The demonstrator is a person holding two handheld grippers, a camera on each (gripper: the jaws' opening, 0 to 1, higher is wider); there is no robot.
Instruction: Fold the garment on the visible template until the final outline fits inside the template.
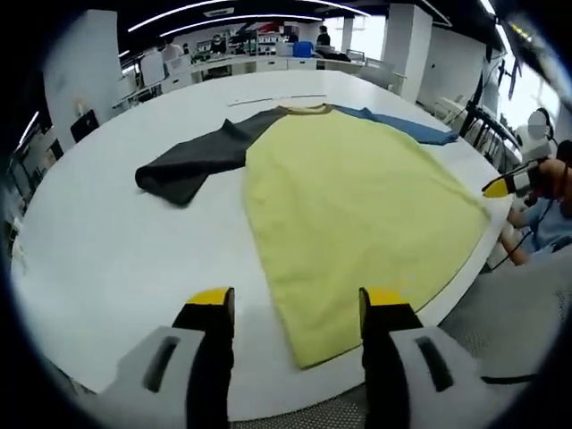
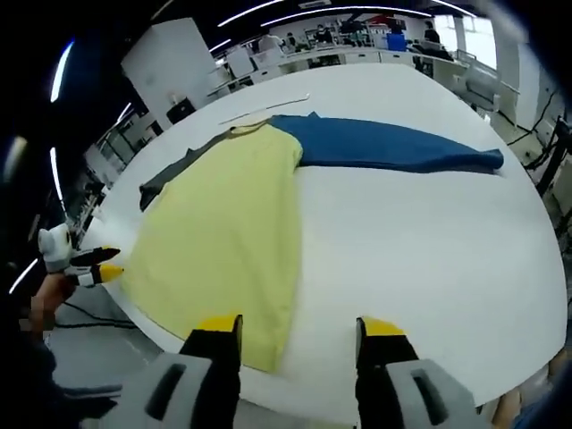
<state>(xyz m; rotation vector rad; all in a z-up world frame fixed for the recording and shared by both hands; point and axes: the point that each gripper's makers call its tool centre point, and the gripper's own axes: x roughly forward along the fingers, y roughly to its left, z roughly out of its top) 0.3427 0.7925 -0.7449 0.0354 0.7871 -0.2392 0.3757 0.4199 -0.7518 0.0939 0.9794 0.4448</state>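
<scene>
Table (image 1: 107, 259) first: big white top, takes most of both views, office benches far behind in the upper part of the frames; no fold template outline that I can make out on it, only a thin pale strip (image 2: 264, 107) lying just beyond the collar, so whether the outline fits can't be judged yet.

Garment (image 1: 357, 206) — long-sleeve shirt, yellow body, lying flat and fully spread; in the left gripper view it fills centre to right, hem corner near the bottom edge of the table by the jaws; dark grey sleeve (image 1: 192, 165) stretched out to the left of frame, blue sleeve (image 2: 393, 147) stretched out toward the upper right in the right gripper view; brownish collar (image 1: 307, 110) at the top.

Progress, as I read it: nothing folded — both sleeves out, body at full width; all folds left.

Containers: none that I can see on the table.

Left gripper (image 1: 298, 308): jaws wide apart, holding nothing, hovering at the hem corner; right gripper (image 2: 301, 332): jaws wide apart, holding nothing, over the hem at the table's near edge.
</scene>
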